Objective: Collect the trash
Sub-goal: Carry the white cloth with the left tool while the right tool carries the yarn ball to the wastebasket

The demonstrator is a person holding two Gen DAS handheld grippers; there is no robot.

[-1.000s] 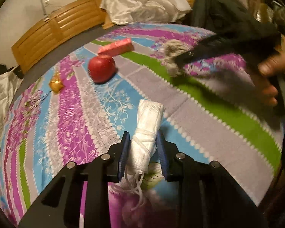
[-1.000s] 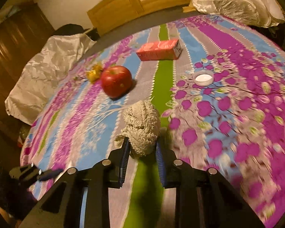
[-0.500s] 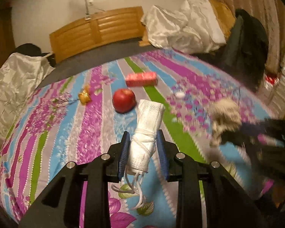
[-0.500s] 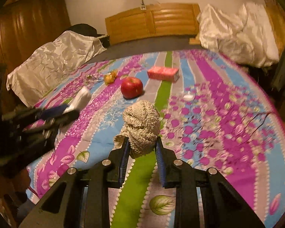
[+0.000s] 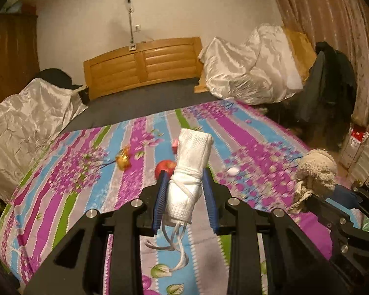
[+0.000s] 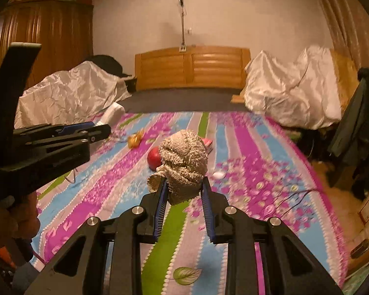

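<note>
Trash is being carried in both grippers at once, off the striped bedspread (image 5: 68,179). The left gripper (image 5: 184,191) is clamping a rolled white face mask (image 5: 189,172) between its blue pads, jaws narrowed onto the roll and gripping low on it, so that the upper end is sticking up past the fingertips while the ear loops are dangling beneath. The right gripper (image 6: 183,191) is pinching a crumpled beige rag (image 6: 184,164) in the same narrow way, the wad bulging above the jaws.

Each piece is being held clear of the bed, probably so that neither drags across the cover on the way to a bin — no bin is showing in either view. Still lying on the cover are a red apple (image 5: 165,168), a yellow wrapper (image 5: 123,158), a small white cap (image 5: 233,170) and a pink packet (image 6: 207,143), mostly hidden behind the held pieces.

Both grippers are pointing forward and somewhat downward over the foot of the bed, side by side and nearly parallel — each is appearing at the edge of the other's view.
</note>
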